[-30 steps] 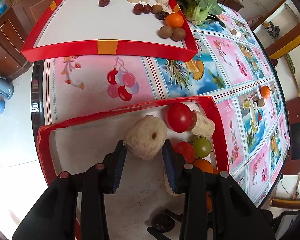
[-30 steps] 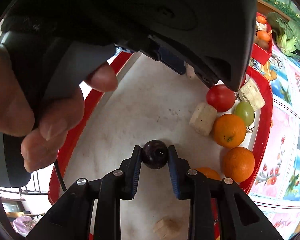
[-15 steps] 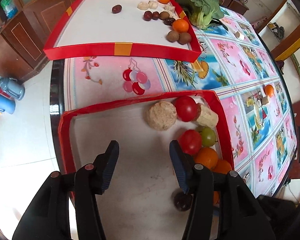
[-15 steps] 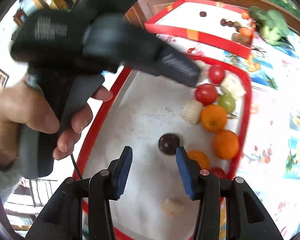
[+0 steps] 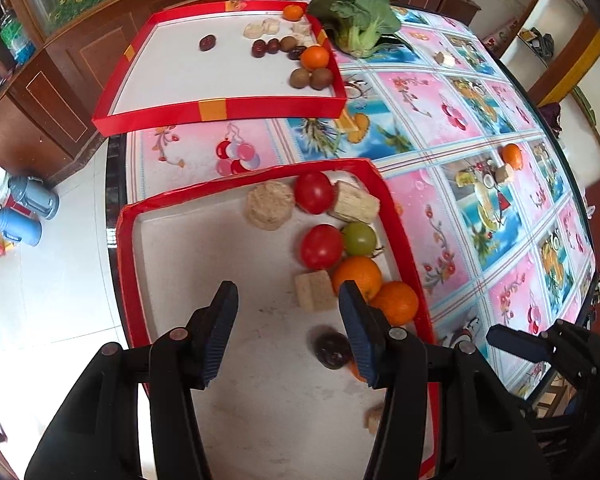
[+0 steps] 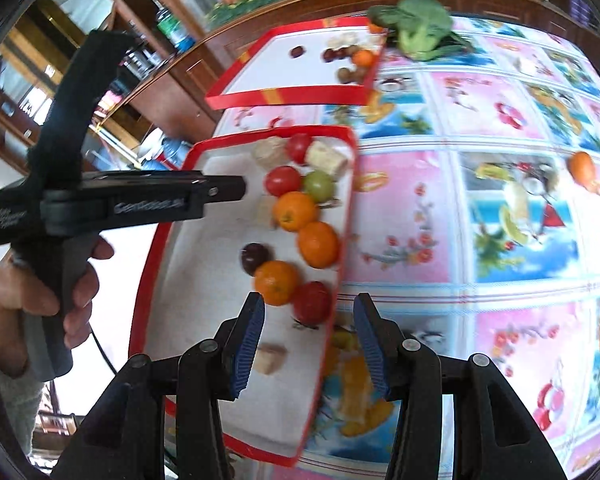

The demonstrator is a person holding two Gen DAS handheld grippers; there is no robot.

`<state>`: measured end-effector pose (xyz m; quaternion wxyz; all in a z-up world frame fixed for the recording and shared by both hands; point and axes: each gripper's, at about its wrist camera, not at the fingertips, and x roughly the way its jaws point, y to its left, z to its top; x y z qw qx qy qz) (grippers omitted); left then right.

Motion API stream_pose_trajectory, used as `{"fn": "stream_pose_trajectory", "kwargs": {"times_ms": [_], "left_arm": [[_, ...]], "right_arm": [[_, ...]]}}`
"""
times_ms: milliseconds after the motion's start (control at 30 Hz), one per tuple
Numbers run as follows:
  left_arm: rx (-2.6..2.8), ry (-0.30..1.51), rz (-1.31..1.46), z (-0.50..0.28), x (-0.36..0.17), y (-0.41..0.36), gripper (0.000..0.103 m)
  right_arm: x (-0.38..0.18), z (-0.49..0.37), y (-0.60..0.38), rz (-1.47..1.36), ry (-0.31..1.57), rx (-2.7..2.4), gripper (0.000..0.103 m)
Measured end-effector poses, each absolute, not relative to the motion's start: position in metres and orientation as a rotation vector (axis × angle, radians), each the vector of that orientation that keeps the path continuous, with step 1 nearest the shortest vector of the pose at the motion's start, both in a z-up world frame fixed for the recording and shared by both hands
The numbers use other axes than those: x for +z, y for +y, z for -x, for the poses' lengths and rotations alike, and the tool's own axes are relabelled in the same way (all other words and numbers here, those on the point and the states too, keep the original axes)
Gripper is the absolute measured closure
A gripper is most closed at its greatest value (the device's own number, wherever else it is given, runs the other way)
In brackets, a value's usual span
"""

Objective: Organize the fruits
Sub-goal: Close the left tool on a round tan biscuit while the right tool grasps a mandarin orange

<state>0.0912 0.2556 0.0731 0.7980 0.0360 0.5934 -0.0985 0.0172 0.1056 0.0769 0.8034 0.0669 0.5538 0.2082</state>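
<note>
The left gripper (image 5: 286,334) hangs over the near tray (image 5: 129,264) with its jaws apart and nothing between them. The right gripper (image 6: 310,338) is likewise apart and empty, over the tray's right rim.

The fruits sit along the tray's right side: two tomatoes (image 5: 321,246), a green fruit (image 5: 359,238), oranges (image 5: 357,276), a dark plum (image 5: 332,347), and pale chunks (image 5: 315,291) among them.

Only the left view shows clearly the far tray (image 5: 220,109) with its kiwis (image 5: 300,78), orange, dark fruits and pale pieces, plus two blue jugs (image 5: 26,210) on the floor. In it the right gripper's finger appears at the right edge.

Only the right view shows a hand (image 6: 40,288) with a grey sleeve on the left gripper's trigger handle, and a third tomato (image 6: 312,302) beside the lowest orange near the tray's rim. That view is blurred.

Both show leafy greens (image 5: 360,26) by the far tray and a lone orange (image 5: 512,156) out on the table (image 5: 440,92), whose cloth bears fruit and flower prints.

The left gripper's body carries pale lettering, too blurred to read.
</note>
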Motion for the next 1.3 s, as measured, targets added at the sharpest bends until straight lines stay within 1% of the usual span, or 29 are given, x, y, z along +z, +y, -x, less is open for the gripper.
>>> {"fn": "stream_pose_trajectory", "kwargs": {"times_ms": [200,400,667,1033,1300], "left_arm": [[-0.238,1.276,-0.097,-0.084,0.076,0.238,0.052],[-0.277,1.275,-0.116,-0.085,0.078,0.215,0.052],[-0.37,1.268,-0.167,-0.088,0.08,0.156,0.052],[-0.481,1.285,-0.225,-0.093,0.068,0.062,0.052],[-0.48,1.322,-0.242,-0.103,0.051,0.025,0.052]], "right_arm": [[0.078,-0.004,0.07,-0.176,1.181,0.385,0.054],[0.067,0.004,0.026,-0.237,1.192,0.293,0.054],[0.068,0.01,-0.044,-0.304,1.172,0.164,0.054],[0.069,-0.006,-0.114,-0.357,1.142,0.086,0.054],[0.069,-0.04,-0.137,-0.359,1.126,0.101,0.054]]}}
